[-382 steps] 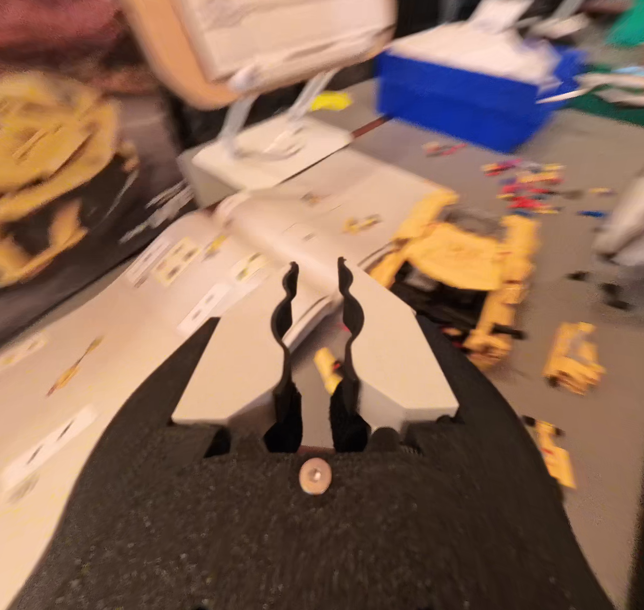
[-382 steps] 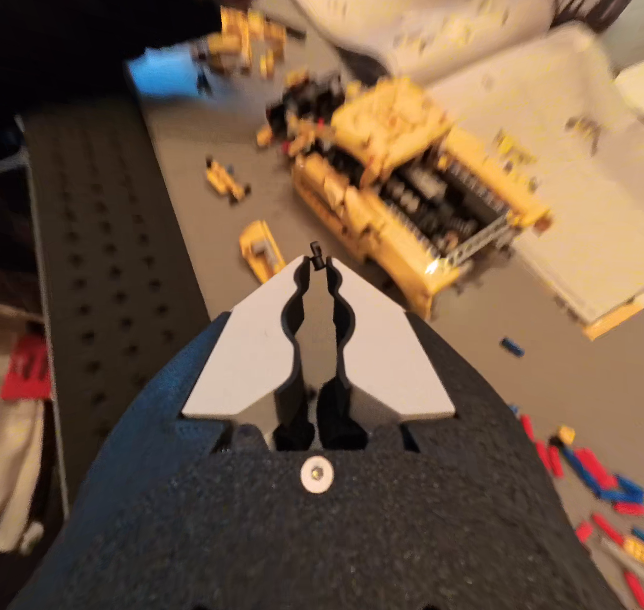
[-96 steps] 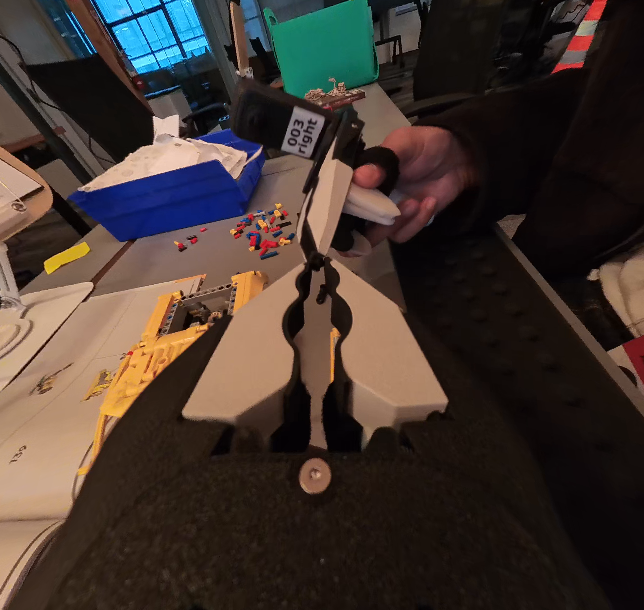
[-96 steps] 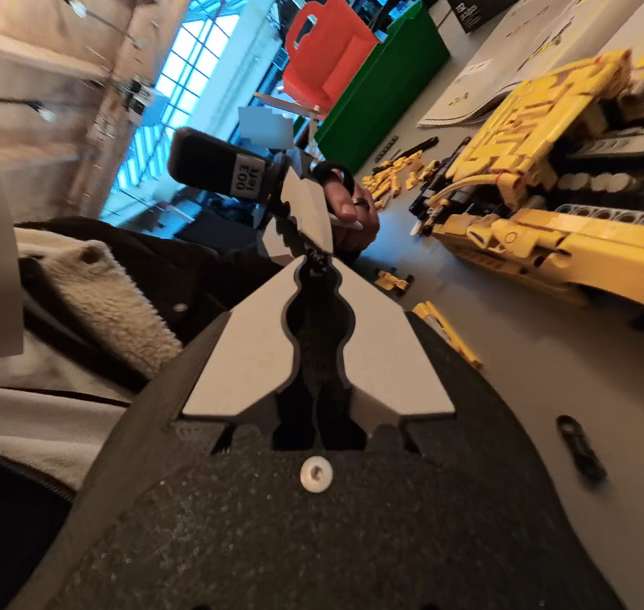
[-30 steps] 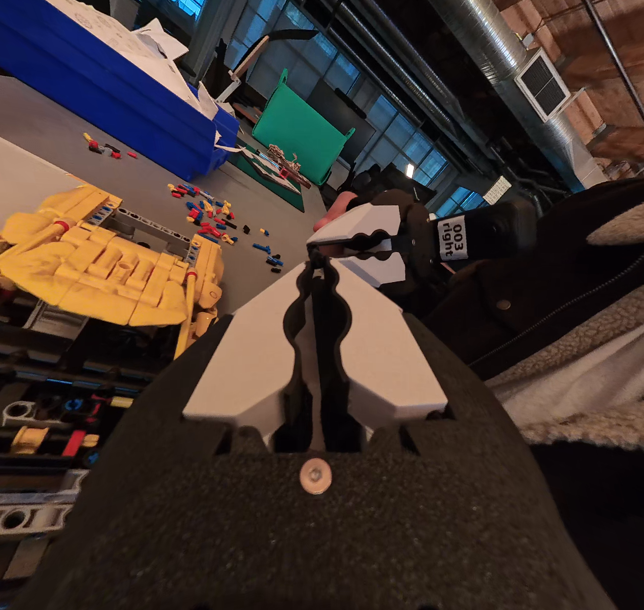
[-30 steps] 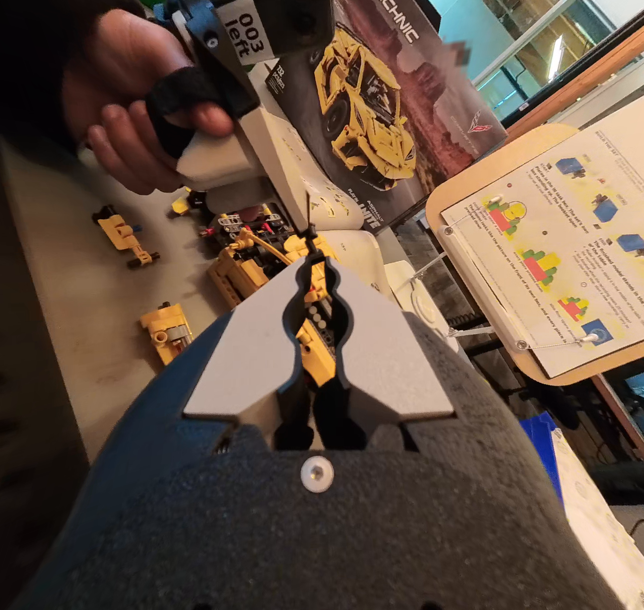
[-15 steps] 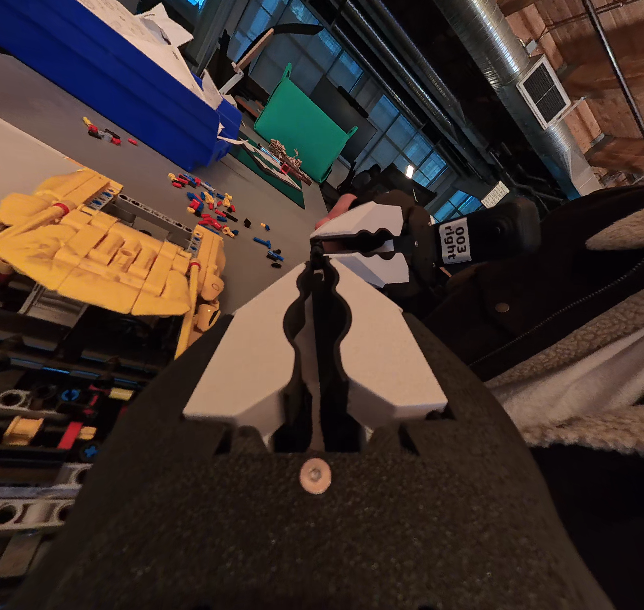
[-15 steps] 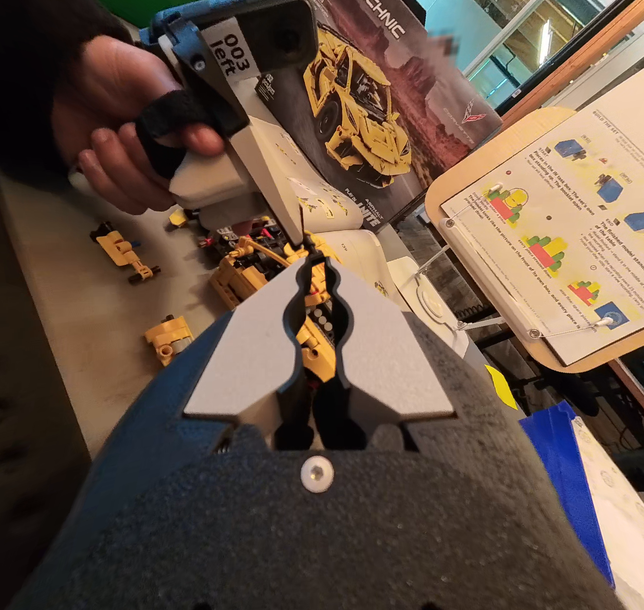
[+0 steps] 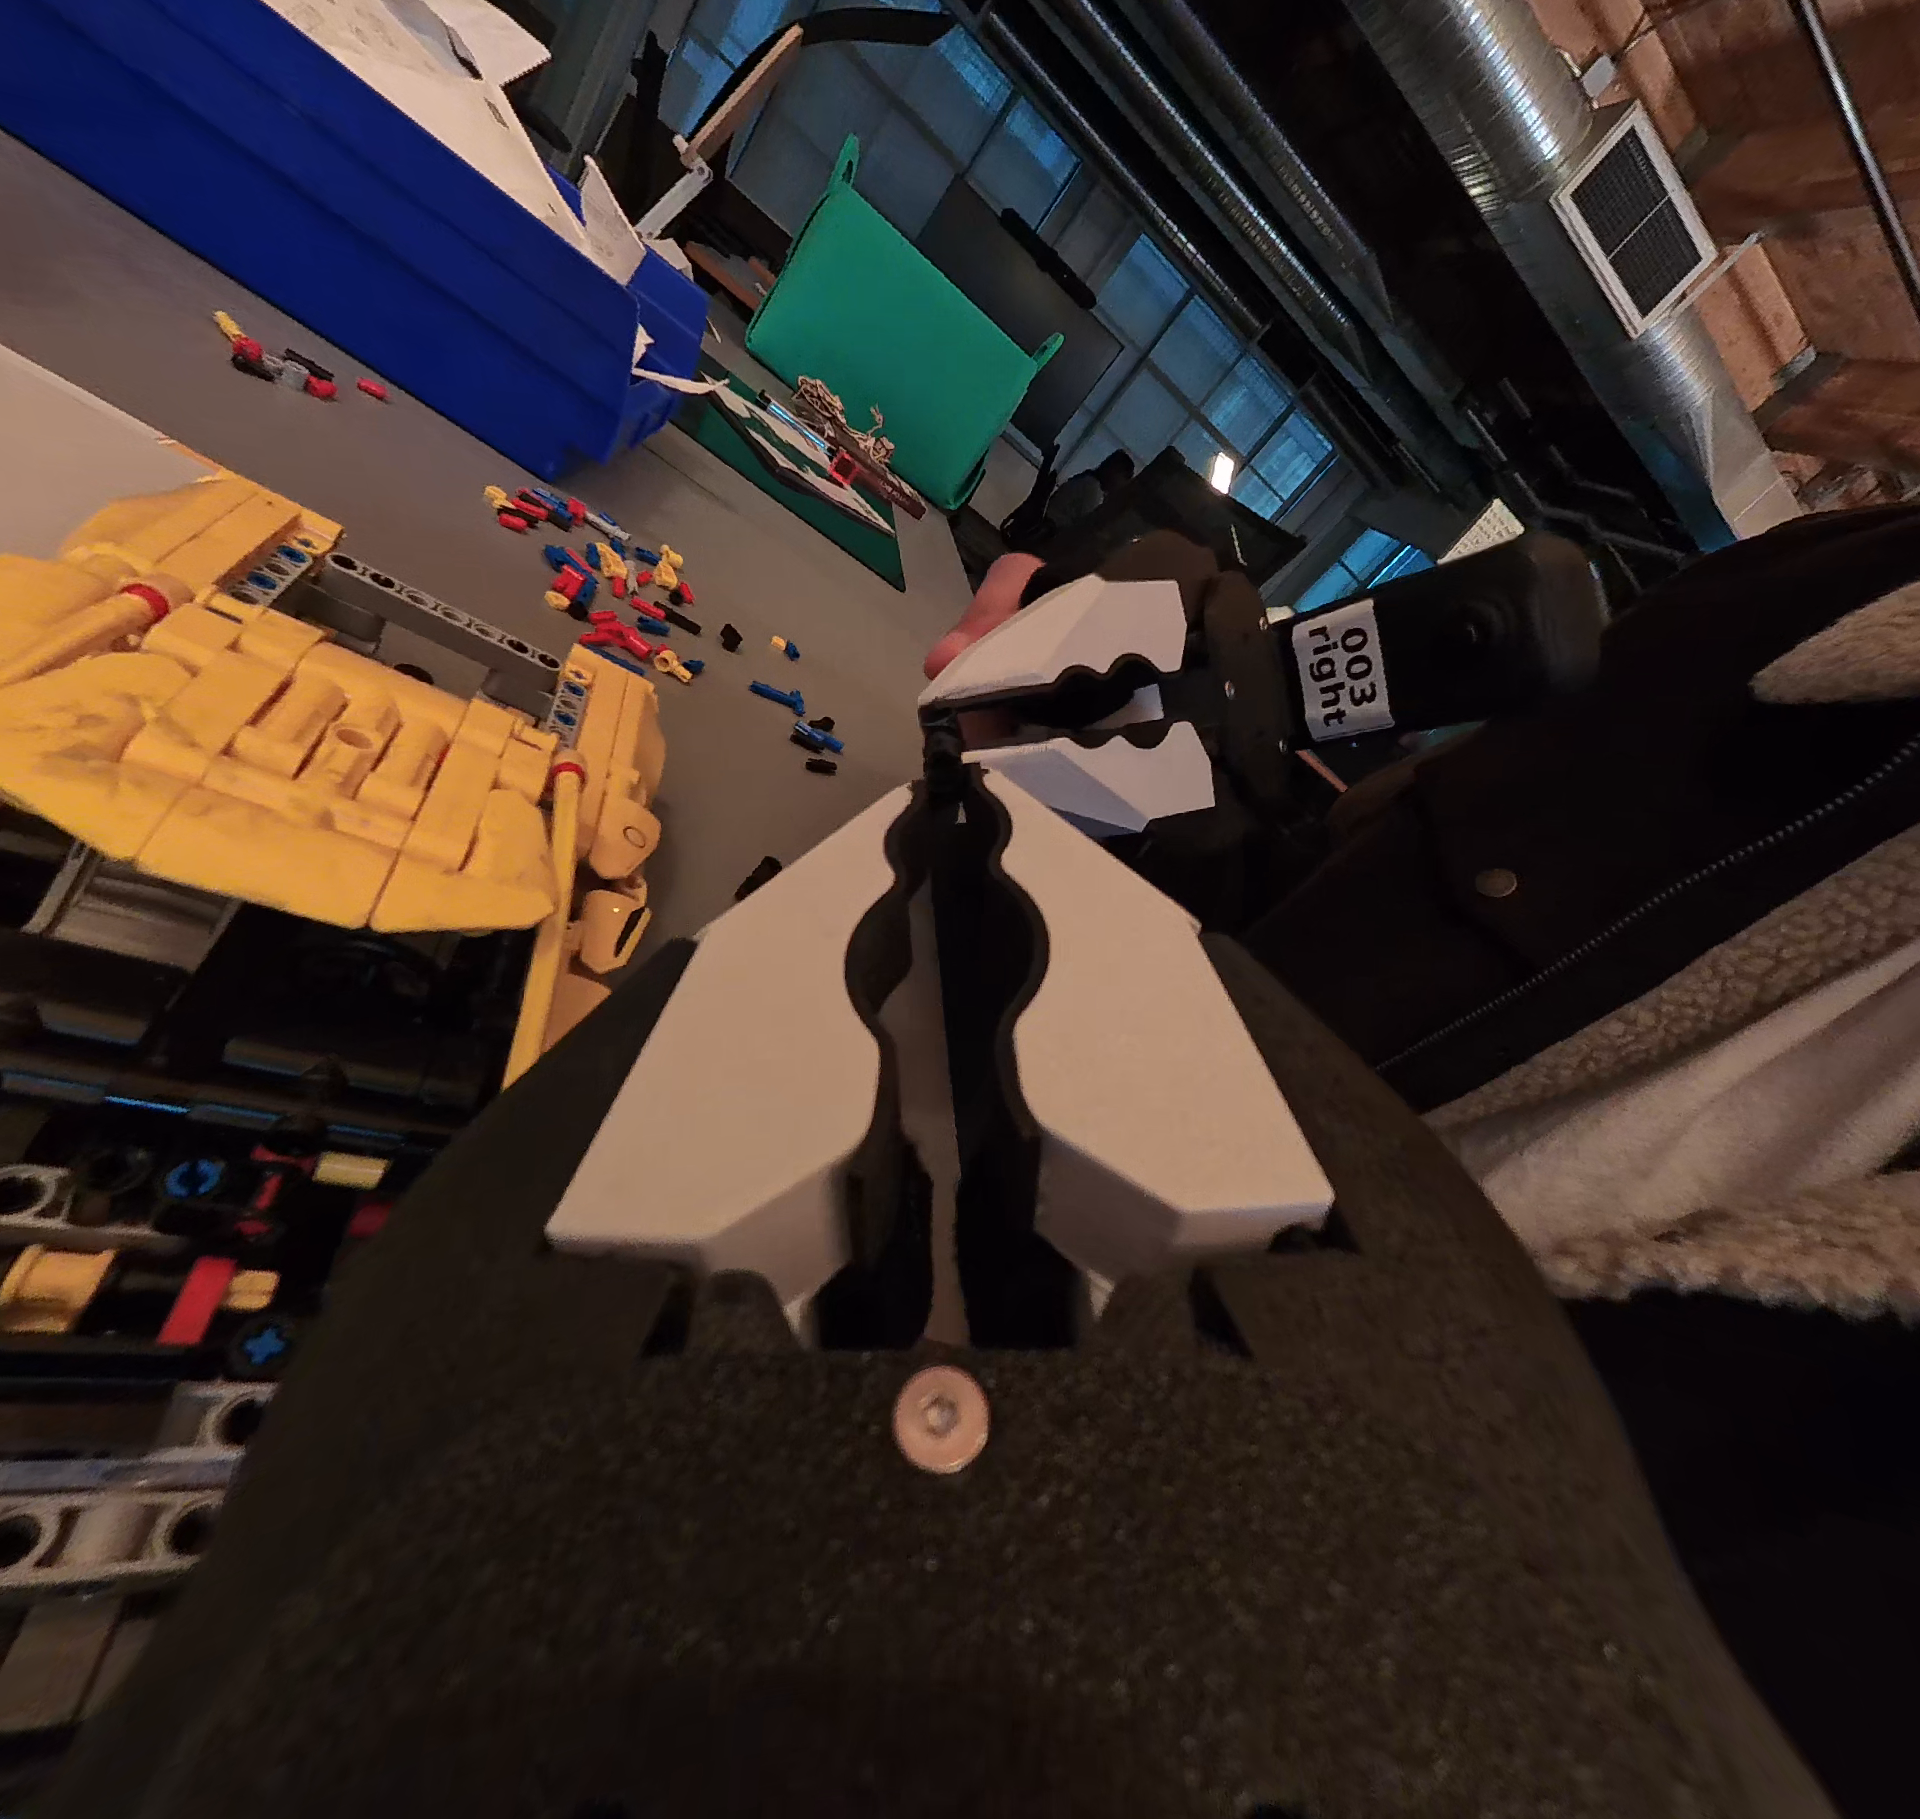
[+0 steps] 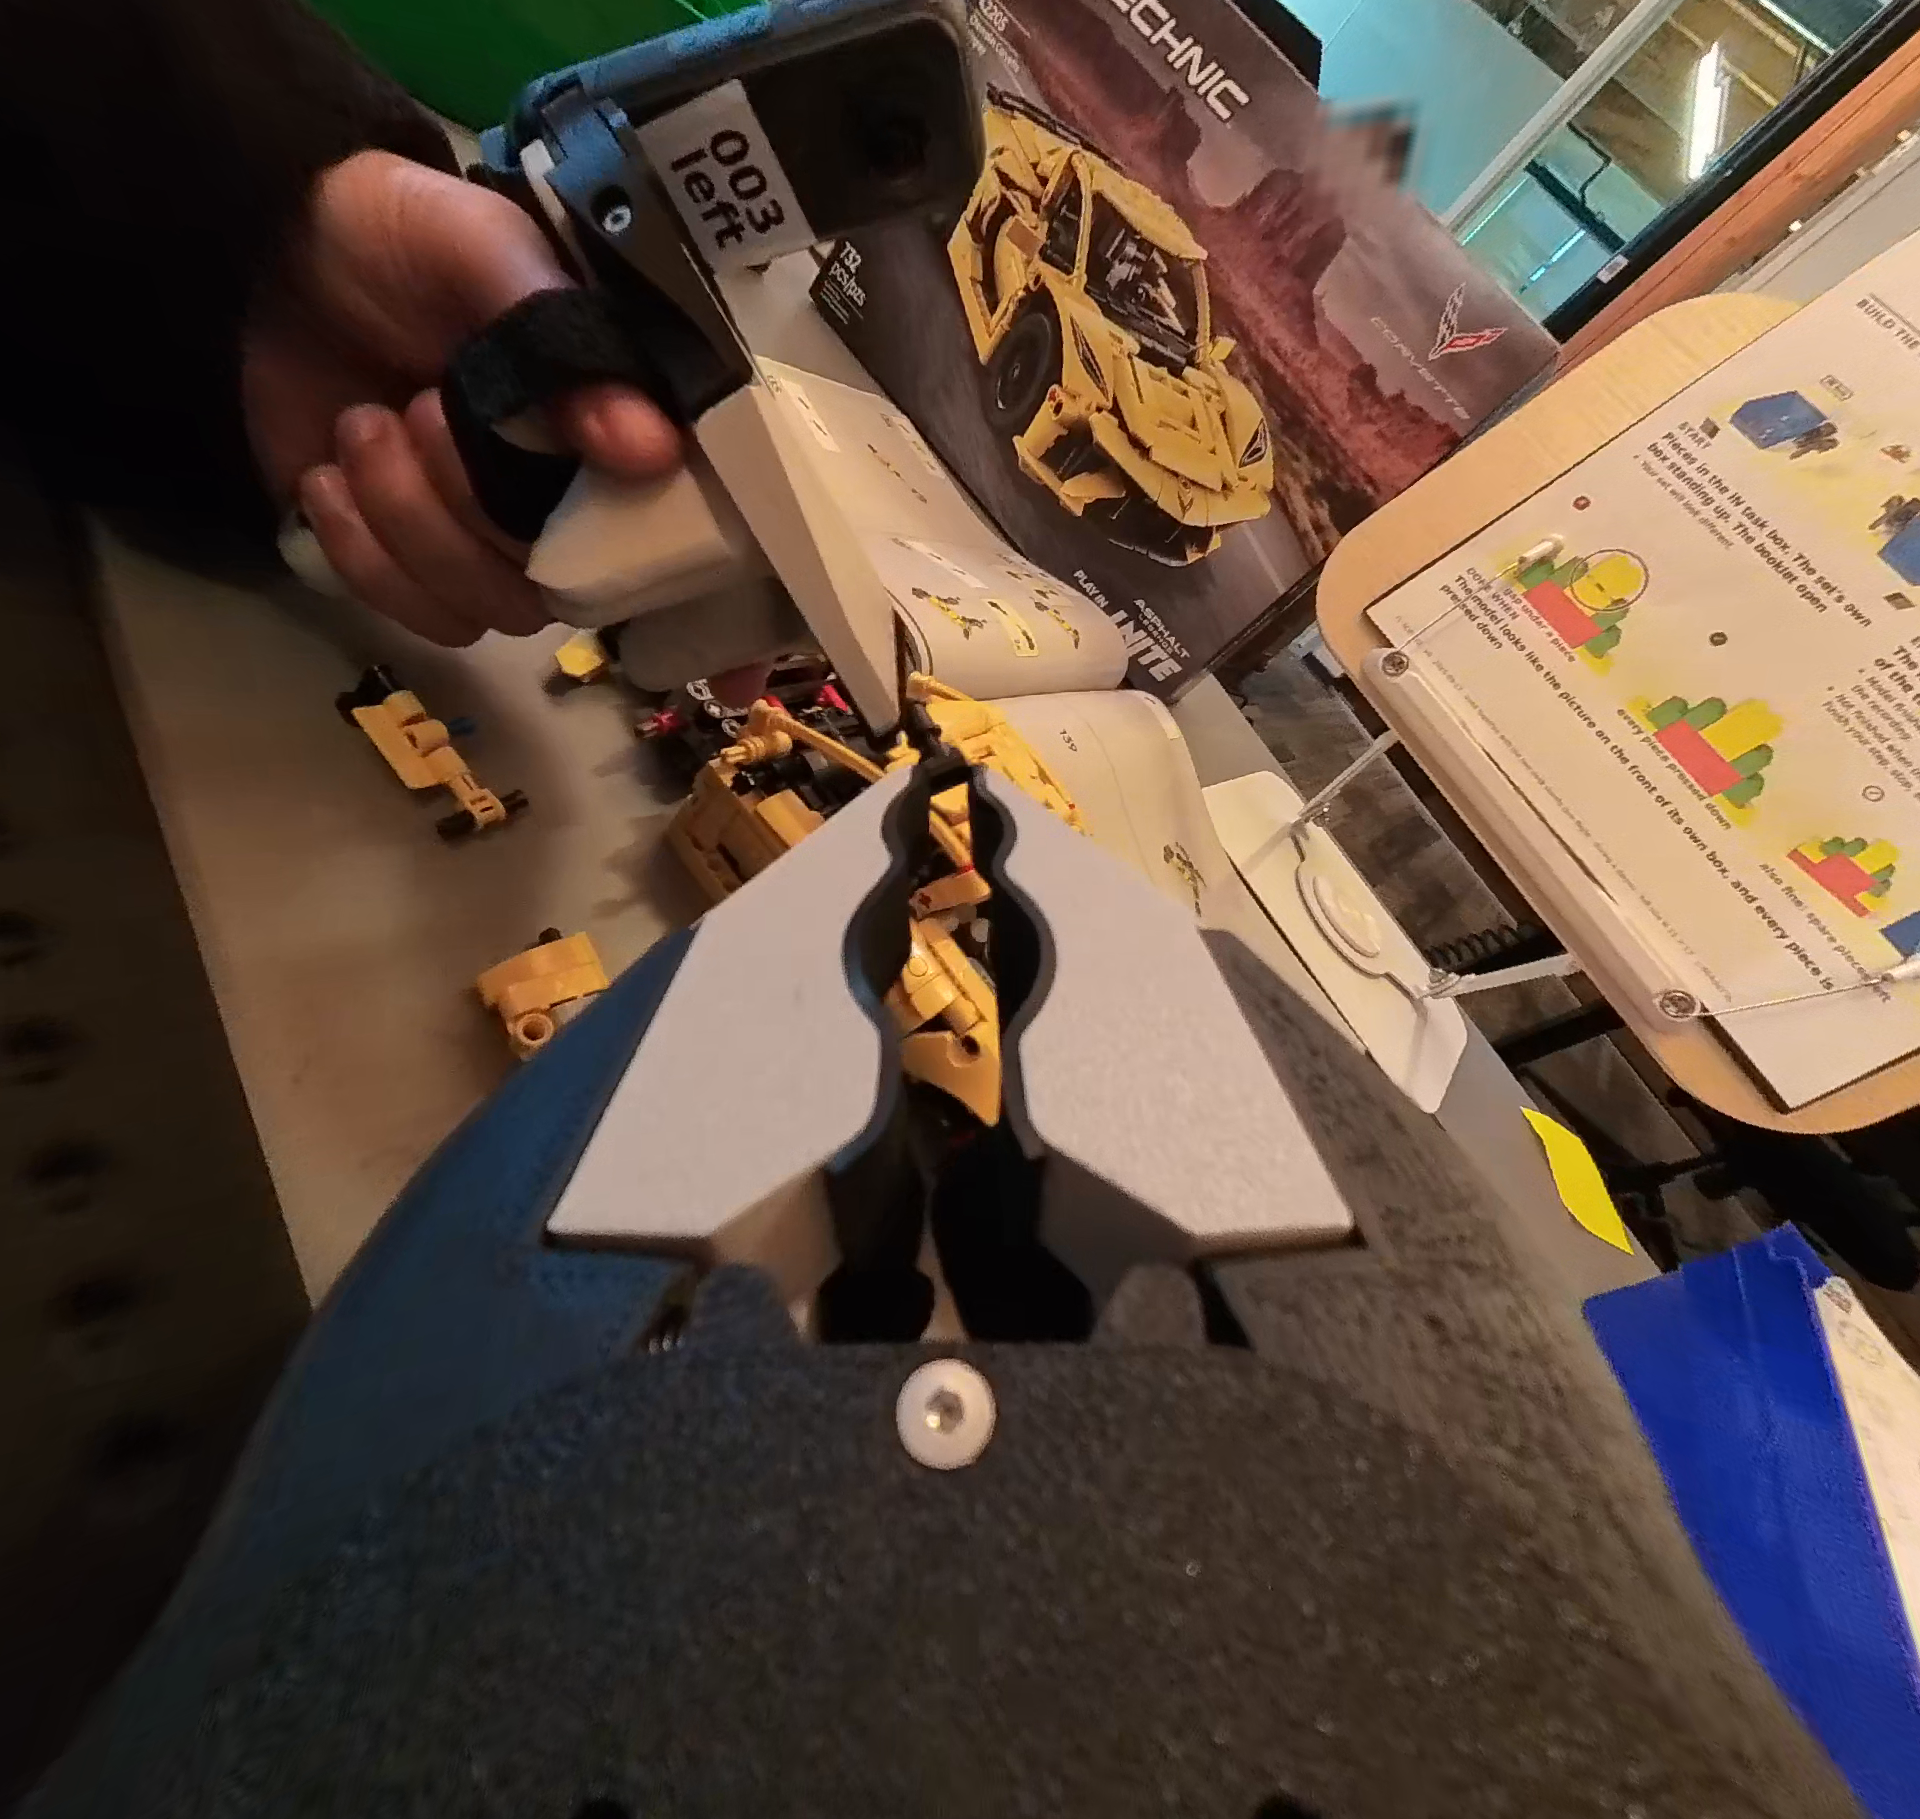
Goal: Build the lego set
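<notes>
The half-built yellow car (image 9: pixel 312 761) is sitting on the counter (image 9: pixel 727 761), its chassis exposed. Loose pieces (image 9: pixel 623 595) are waiting. Left tongs (image 9: pixel 940 801) and right tongs (image 10: pixel 940 770) are each pinching a small black piece (image 9: pixel 943 767) between them, tip to tip.

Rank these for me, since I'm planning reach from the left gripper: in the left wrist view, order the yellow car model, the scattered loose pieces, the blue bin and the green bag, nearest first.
From the left gripper:
1. Yellow car model, on the table to the left, close by.
2. Scattered loose pieces, on the grey table beyond the model.
3. Blue bin, upper left, behind the pieces.
4. Green bag, upright at the table's far end.
</notes>
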A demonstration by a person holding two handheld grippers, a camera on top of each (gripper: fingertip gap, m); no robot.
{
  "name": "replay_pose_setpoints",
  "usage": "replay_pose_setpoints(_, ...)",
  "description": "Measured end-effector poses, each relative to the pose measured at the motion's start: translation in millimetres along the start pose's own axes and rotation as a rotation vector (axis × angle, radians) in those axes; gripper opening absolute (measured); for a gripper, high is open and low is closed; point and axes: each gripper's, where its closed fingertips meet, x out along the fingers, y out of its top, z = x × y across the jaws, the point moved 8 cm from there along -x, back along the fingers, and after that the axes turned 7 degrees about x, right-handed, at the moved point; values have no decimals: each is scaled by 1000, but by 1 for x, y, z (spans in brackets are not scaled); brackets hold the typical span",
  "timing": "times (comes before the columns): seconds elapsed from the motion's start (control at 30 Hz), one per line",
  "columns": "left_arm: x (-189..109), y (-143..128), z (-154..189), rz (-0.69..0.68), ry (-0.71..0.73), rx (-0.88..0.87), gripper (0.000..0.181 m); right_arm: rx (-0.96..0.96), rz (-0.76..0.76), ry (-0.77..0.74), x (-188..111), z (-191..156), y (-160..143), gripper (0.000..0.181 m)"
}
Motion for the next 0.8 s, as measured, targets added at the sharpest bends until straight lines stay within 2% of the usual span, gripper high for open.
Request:
replay_pose_setpoints(0.03, 0, 0, 0, -3, 0, 2, 6, 9, 7, 5, 0, 0, 0, 6)
replay_pose_setpoints(0.2, -1, 4, 4, -36, 6, 43, 6, 198, 53, 108, -1, 4, -4, 7)
replay_pose_setpoints(0.4, 0, 1, 2, -87, 21, 17, 6, 144, 61, 104, 1, 1, -12, 7)
replay_pose_setpoints(0.8, -2, -1, -2, -125, 40, 19, 6, 186, 35, 158, 5, 0, -17, 7)
